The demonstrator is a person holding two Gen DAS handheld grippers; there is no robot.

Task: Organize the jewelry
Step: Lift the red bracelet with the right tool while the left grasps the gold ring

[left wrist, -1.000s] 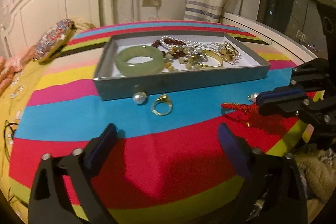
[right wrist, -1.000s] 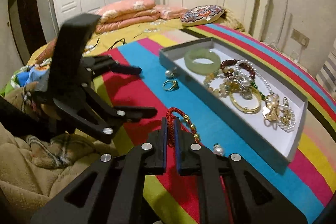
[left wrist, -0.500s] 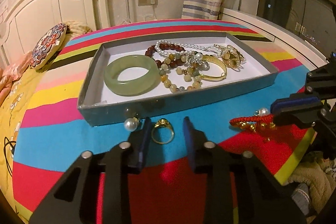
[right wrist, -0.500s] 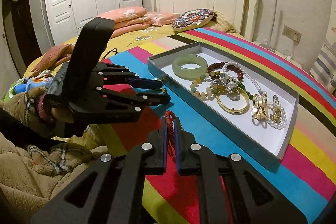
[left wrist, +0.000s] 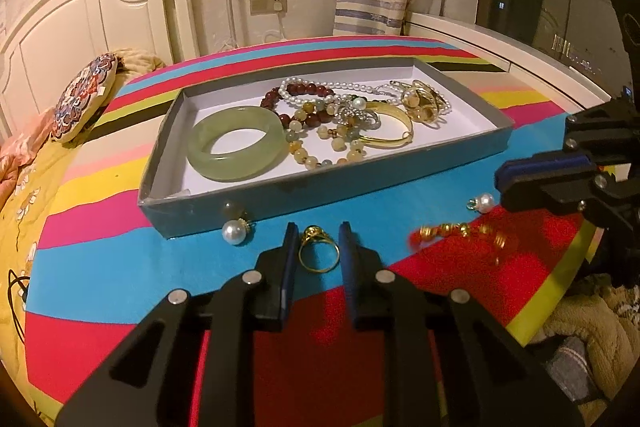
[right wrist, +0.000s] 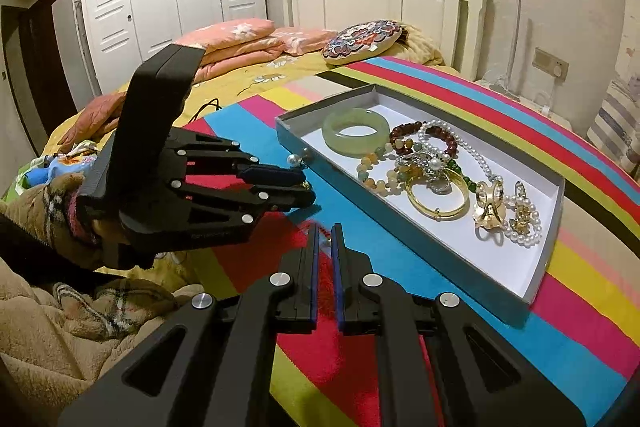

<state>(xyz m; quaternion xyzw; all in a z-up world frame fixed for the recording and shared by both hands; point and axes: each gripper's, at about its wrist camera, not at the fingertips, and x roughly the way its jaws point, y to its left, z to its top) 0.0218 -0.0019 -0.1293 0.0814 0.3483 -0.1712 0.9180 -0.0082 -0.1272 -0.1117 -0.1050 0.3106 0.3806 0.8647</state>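
the red beaded string point(left wrist: 460, 233) is motion-blurred in the left wrist view; bead count unreadable. in the right wrist view only a red smear point(right wrist: 320, 231) shows between the tips of the right gripper point(right wrist: 325, 239), so contact is unclear. gold ring point(left wrist: 318, 253): the left gripper point(left wrist: 318, 247) covers its sides (its setting is too small to identify). tangled necklaces point(left wrist: 344, 111) in the grey tray point(left wrist: 280, 199) overlap; individual strands cannot be separated.
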